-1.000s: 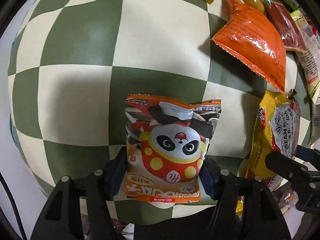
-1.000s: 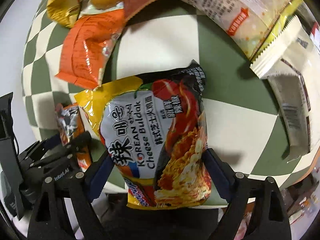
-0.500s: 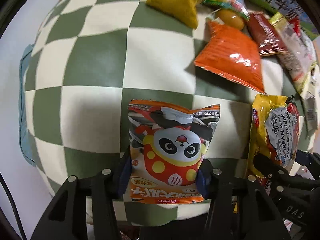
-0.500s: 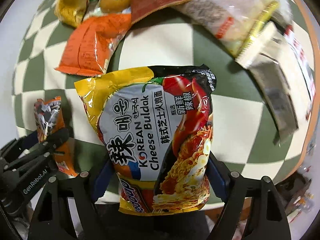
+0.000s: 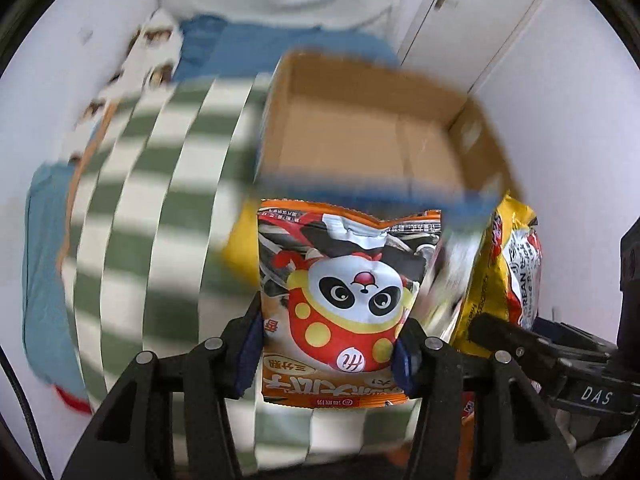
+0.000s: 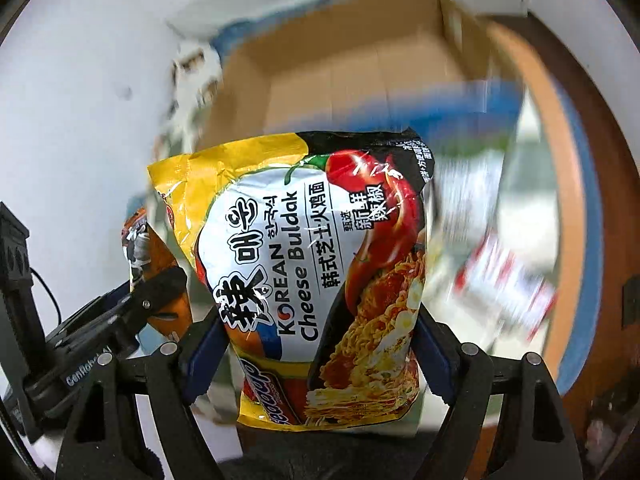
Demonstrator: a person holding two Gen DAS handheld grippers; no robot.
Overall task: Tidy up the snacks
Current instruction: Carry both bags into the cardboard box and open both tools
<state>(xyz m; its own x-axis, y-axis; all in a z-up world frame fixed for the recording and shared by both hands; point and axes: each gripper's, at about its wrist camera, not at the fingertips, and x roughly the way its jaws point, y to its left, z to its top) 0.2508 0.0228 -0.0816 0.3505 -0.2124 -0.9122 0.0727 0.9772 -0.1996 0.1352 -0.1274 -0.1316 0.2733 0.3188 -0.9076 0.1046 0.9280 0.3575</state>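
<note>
Both packets had left the pile on the checked cloth and now hung in the air before the open cardboard box, where half a second earlier they were just above the cloth. On the left, the left tongs were closed on the lower part of the panda snack packet, its top edge just short of the box's near rim. To its right, the right tongs gripped the cheese noodle packet by its lower sides, again short of the box. Both views were smeared, so the swing looked fast. The slick film could have slid out of either grip, or a packet could have caught the rim and dropped outside; the two packets, close together, could also have collided.
</note>
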